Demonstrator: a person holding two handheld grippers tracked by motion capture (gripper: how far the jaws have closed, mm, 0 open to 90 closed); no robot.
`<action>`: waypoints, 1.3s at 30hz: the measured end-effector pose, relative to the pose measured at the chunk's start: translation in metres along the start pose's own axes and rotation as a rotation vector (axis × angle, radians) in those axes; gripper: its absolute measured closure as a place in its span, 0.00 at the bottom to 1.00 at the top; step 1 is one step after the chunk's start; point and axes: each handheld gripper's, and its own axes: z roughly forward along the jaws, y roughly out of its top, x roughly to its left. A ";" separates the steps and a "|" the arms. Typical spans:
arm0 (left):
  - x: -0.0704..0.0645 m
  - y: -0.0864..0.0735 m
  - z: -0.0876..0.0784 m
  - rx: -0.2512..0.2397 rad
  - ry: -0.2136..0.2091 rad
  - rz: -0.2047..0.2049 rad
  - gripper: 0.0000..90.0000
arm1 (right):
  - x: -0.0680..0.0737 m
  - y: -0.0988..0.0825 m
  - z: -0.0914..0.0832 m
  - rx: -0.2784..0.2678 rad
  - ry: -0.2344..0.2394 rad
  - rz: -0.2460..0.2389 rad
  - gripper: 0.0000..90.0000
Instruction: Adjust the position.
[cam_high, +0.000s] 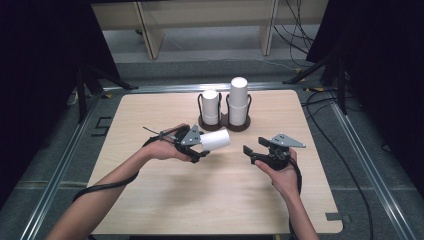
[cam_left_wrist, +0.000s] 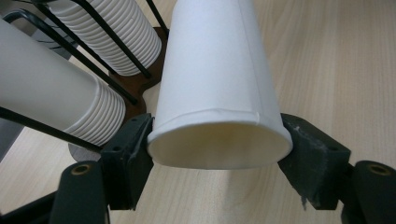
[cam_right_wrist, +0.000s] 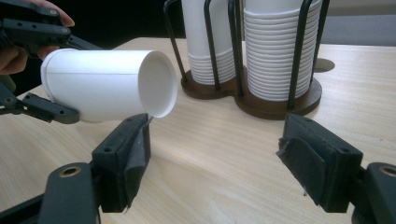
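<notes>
My left gripper (cam_high: 202, 146) is shut on a white paper cup (cam_high: 216, 140) and holds it on its side above the wooden table (cam_high: 210, 200), base toward the right. In the left gripper view its pads press the cup (cam_left_wrist: 219, 93) from both sides near the rim, squeezing the mouth slightly oval. My right gripper (cam_high: 254, 150) hovers to the right of the cup, open, with nothing between its pads (cam_right_wrist: 135, 149). In the right gripper view the cup (cam_right_wrist: 102, 84) lies to the upper left, beyond the jaws, with its base facing me.
A dark wire rack (cam_high: 224, 122) stands at the table's far middle with two stacks of white cups, a shorter one (cam_high: 210, 105) and a taller one (cam_high: 238, 100). Black cables trail from both grippers. Dark stands and floor cables flank the table.
</notes>
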 end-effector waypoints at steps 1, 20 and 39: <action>0.000 0.000 0.000 0.003 -0.003 0.007 0.32 | 0.001 0.000 0.001 -0.002 0.003 0.004 0.28; 0.010 0.002 -0.007 0.091 -0.033 0.080 0.33 | 0.006 -0.001 0.005 0.045 0.036 -0.059 0.31; 0.017 0.009 -0.015 0.174 -0.051 0.164 0.34 | 0.013 -0.001 0.011 0.113 0.084 -0.122 0.31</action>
